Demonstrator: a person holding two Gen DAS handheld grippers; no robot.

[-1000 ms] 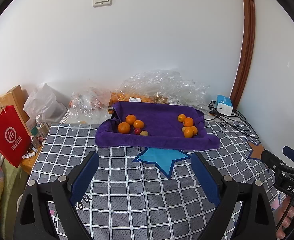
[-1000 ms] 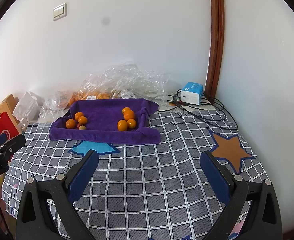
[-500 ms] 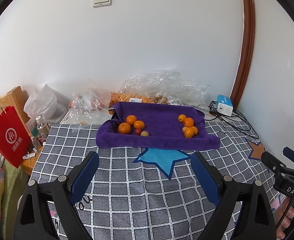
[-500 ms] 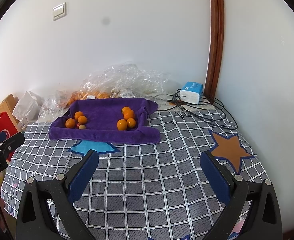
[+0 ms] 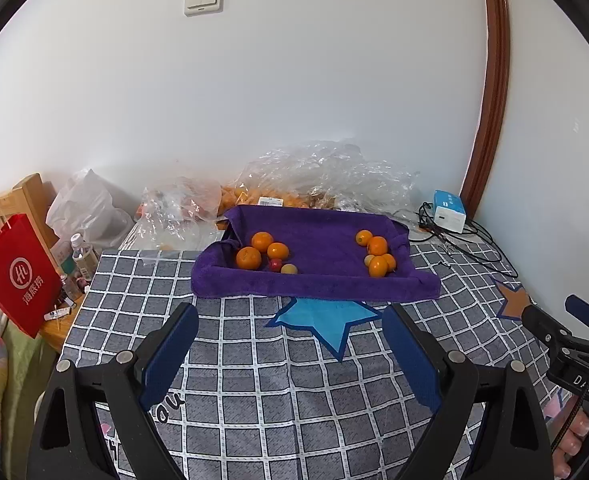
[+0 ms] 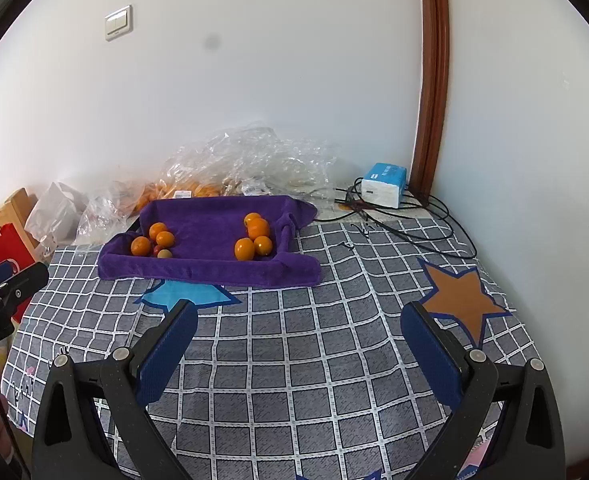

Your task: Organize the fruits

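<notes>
Orange fruits [image 5: 377,258] well beyond spread tongs [image 5: 290,332].

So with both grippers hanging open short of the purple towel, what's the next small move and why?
Probably ease the left gripper forward toward the left fruit cluster on the purple towel. Its jaws stand open and empty, and the small red fruit sits mixed among oranges there.
</notes>
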